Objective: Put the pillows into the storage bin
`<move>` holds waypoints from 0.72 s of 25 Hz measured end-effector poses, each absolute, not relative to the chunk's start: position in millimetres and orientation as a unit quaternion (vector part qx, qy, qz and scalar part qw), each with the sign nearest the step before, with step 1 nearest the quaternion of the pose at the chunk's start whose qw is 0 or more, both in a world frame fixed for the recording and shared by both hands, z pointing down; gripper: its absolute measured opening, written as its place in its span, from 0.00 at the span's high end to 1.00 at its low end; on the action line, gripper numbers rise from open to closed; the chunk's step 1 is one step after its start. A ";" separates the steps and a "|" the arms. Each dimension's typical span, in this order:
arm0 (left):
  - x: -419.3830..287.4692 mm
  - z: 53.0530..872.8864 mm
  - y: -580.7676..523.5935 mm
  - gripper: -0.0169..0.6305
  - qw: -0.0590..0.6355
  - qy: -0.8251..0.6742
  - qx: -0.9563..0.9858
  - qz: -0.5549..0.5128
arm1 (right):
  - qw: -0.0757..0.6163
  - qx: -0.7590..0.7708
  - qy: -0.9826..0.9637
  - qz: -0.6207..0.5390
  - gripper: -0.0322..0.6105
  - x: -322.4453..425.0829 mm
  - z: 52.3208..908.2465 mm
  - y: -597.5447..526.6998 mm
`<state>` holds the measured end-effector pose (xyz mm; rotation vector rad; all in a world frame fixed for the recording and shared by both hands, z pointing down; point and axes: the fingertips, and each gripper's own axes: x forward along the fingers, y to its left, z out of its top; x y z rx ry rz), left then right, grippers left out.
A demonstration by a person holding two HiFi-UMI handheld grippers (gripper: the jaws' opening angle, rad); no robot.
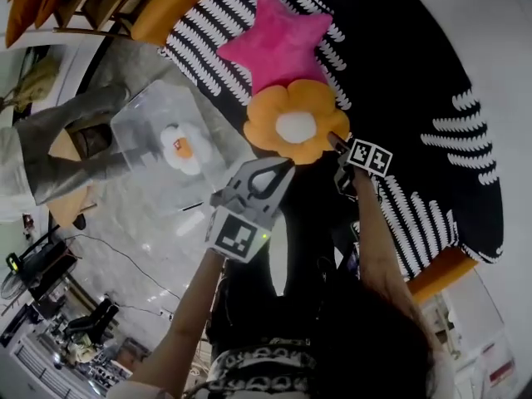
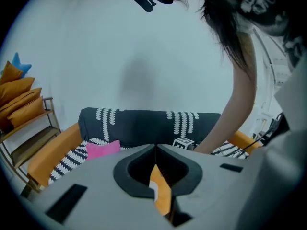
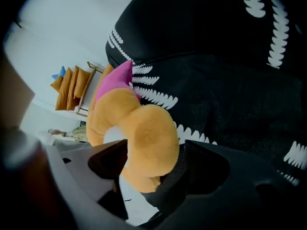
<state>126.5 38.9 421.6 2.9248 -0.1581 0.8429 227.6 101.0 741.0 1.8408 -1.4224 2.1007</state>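
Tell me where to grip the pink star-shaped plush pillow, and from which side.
Probably one pointed arm of the pink star-shaped plush pillow, the one sticking out left in the head view. It tapers thin enough for a claw and lies free on the black-and-white sofa seat, so come from the left. The orange flower-shaped plush pillow covers its near arms.

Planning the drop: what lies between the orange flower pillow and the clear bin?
In the head view, only the striped sofa seat's edge separates flower pillow and bin.
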 end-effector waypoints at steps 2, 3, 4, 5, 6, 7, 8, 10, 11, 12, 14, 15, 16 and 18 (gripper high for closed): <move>129.7 427.5 40.2 0.97 0.048 -0.049 0.957 0.281 | -0.010 0.579 -0.446 0.682 0.37 226.0 752.9 104.3; 131.7 429.4 40.7 0.97 0.047 -0.048 0.957 0.281 | -0.020 0.574 -0.444 0.688 0.37 224.8 757.4 105.0; 134.2 430.4 41.2 0.97 0.045 -0.047 0.958 0.280 | -0.031 0.570 -0.442 0.692 0.39 223.7 760.2 105.2; 136.9 431.0 41.7 0.97 0.043 -0.047 0.958 0.279 | -0.043 0.567 -0.441 0.694 0.41 223.3 761.5 104.8; 139.2 432.0 42.4 0.97 0.041 -0.046 0.959 0.278 | -0.057 0.567 -0.439 0.694 0.44 223.7 761.6 103.8; 140.7 433.6 43.6 0.97 0.040 -0.045 0.959 0.277 | -0.071 0.569 -0.437 0.693 0.49 224.5 760.9 102.7; 141.2 435.3 45.8 0.97 0.041 -0.044 0.959 0.277 | -0.085 0.572 -0.434 0.691 0.52 225.1 759.5 102.3; 139.9 437.0 54.5 0.97 0.046 -0.041 0.959 0.277 | -0.109 0.575 -0.427 0.689 0.60 224.6 753.1 106.3; 138.6 436.6 59.5 0.97 0.049 -0.040 0.959 0.276 | -0.118 0.576 -0.426 0.688 0.64 223.8 747.8 109.4; 136.9 436.1 63.1 0.97 0.052 -0.039 0.959 0.276 | -0.124 0.575 -0.427 0.687 0.68 222.3 741.5 111.2; 131.0 435.4 62.7 0.97 0.054 -0.036 0.959 0.275 | -0.127 0.572 -0.436 0.683 0.74 215.8 728.5 108.7; 126.8 434.3 59.8 0.97 0.054 -0.036 0.960 0.272 | -0.128 0.570 -0.442 0.681 0.77 210.7 721.9 105.8; 121.4 432.3 56.7 0.97 0.053 -0.036 0.961 0.268 | -0.129 0.567 -0.448 0.679 0.78 204.6 714.5 103.4; 106.1 427.2 52.3 0.97 0.050 -0.040 0.963 0.262 | -0.139 0.561 -0.458 0.675 0.81 190.3 696.6 100.8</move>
